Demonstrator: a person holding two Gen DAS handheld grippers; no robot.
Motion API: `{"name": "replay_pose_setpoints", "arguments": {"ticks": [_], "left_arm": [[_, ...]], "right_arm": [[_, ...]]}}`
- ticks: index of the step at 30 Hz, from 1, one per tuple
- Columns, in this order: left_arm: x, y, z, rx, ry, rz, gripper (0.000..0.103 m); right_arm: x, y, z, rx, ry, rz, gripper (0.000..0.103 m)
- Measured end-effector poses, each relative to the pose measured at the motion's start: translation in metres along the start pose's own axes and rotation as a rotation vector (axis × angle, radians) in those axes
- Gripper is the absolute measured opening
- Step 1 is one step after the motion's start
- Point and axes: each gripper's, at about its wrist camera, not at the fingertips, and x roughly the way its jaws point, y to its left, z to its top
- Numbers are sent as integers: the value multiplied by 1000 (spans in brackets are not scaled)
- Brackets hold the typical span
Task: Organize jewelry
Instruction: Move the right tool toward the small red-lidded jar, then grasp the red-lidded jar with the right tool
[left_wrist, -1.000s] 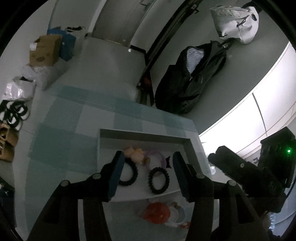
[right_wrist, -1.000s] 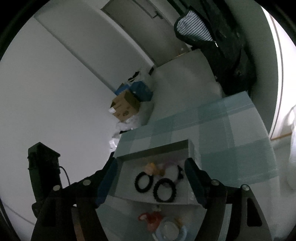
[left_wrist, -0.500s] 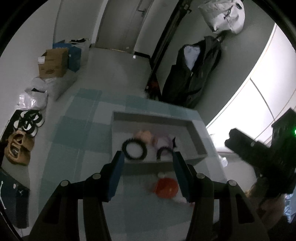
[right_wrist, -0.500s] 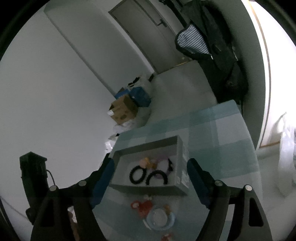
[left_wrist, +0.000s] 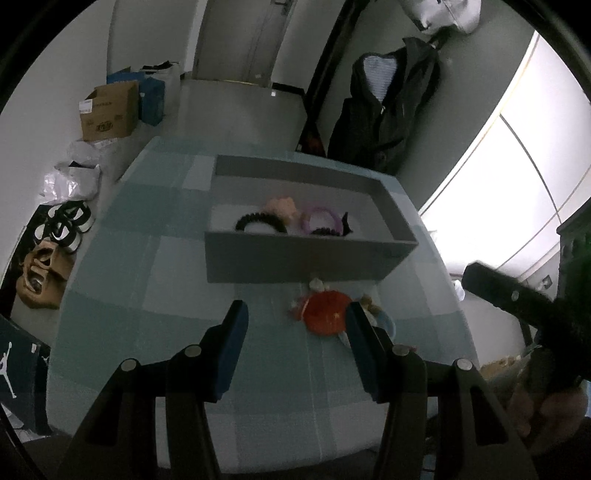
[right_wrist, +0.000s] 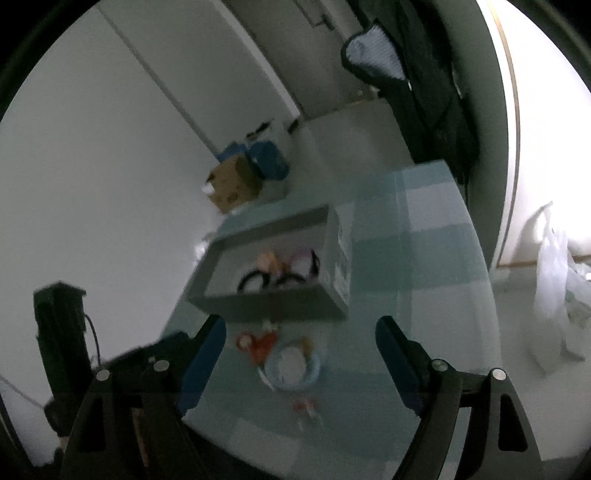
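On the table (left_wrist: 122, 266), toward its far edge, sits the grey box (left_wrist: 295, 258) containing black ring bracelets (left_wrist: 258, 220), a purple bracelet (left_wrist: 320, 218) and a peach piece (left_wrist: 282, 206). Just outside the box's near wall lie a red ornament (left_wrist: 325, 312) and a pale blue ring (right_wrist: 291, 365). Left gripper (left_wrist: 295, 332) and right gripper (right_wrist: 299, 354) both hover over the near edge, fingers spread apart, holding nothing.
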Motion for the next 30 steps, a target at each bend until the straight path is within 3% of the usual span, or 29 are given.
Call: {"name": "replay_pose_setpoints", "arguments": {"ticks": [11,19,30], "left_arm": [[10,2,-16,-24,73,35,49],[14,8,-20,-43,97,60,49],[16,7,-22,-39,114,58,50]], "right_arm": [[11,9,-38,-124,145,0,82],[25,14,-51,-157,224,-8,55],[40,19,-55,-190,261,-36,43]]}}
